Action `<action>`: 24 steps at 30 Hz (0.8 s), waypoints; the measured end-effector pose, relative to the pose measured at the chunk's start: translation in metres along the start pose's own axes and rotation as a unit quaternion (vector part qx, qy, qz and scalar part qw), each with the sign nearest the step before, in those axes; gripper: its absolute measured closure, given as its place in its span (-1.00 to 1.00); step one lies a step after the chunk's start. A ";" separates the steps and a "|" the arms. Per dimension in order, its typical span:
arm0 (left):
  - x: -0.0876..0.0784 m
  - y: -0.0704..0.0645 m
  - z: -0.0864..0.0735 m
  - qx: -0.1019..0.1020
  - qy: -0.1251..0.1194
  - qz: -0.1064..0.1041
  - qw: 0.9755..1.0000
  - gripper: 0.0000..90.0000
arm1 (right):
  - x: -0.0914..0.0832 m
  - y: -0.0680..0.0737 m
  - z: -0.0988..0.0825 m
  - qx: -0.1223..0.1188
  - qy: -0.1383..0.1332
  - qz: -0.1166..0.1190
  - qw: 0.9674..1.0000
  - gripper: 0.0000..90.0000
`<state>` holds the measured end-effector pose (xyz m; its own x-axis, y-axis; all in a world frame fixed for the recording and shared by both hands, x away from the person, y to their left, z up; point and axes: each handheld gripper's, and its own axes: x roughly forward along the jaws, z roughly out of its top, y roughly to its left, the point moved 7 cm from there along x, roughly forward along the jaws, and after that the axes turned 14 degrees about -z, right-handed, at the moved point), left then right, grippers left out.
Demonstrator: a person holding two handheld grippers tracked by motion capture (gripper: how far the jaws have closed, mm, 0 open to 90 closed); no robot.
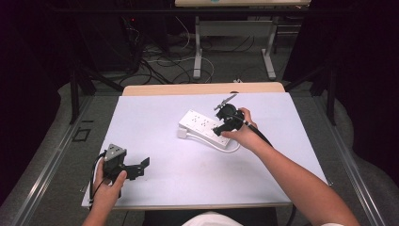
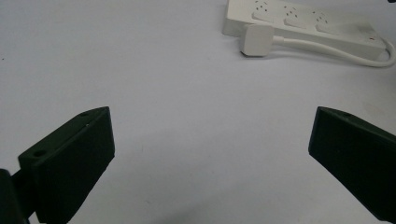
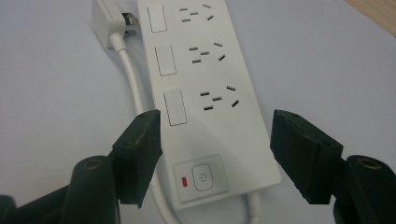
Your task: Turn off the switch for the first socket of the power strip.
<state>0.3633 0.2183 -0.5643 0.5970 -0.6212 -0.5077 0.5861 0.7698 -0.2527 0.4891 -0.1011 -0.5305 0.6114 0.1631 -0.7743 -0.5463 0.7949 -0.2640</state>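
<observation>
Fingers (image 3: pixel 144 154) of the right gripper (image 3: pixel 215 156) straddle the switch end of a white power strip (image 3: pixel 205 93) mid-worktop (image 1: pixel 164 165), spread, not pressing; left gripper (image 2: pixel 210 158) fingers gape near the front-left edge.

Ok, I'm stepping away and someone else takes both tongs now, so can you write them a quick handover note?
Left tongs: open, holding nothing, low over the near left of the white table.
Right tongs: open, straddling the switch end of the power strip, jaws either side of it, not pressing.
The strip lies mid-table with its plug and cable alongside.
Done: right tongs lined up on the strip.
Left: close on it, probably, and go on from there.
</observation>
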 end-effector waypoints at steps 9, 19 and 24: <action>0.000 0.000 0.000 0.001 -0.001 0.000 1.000 -1.00 | 0.006 0.007 0.006 0.000 0.006 0.003 1.000 -0.24; 0.000 0.001 0.000 0.001 0.000 0.000 1.000 -1.00 | 0.018 0.013 0.010 0.014 0.001 0.018 1.000 -0.11; -0.001 0.000 0.000 0.000 0.004 -0.002 1.000 -1.00 | 0.025 0.017 0.015 0.026 -0.012 0.022 0.999 0.05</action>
<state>0.3629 0.2189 -0.5643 0.5902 -0.6225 -0.5140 0.5885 0.7676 -0.2539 0.5030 -0.0749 -0.5456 0.6009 0.2123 -0.7706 -0.5434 0.8155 -0.1991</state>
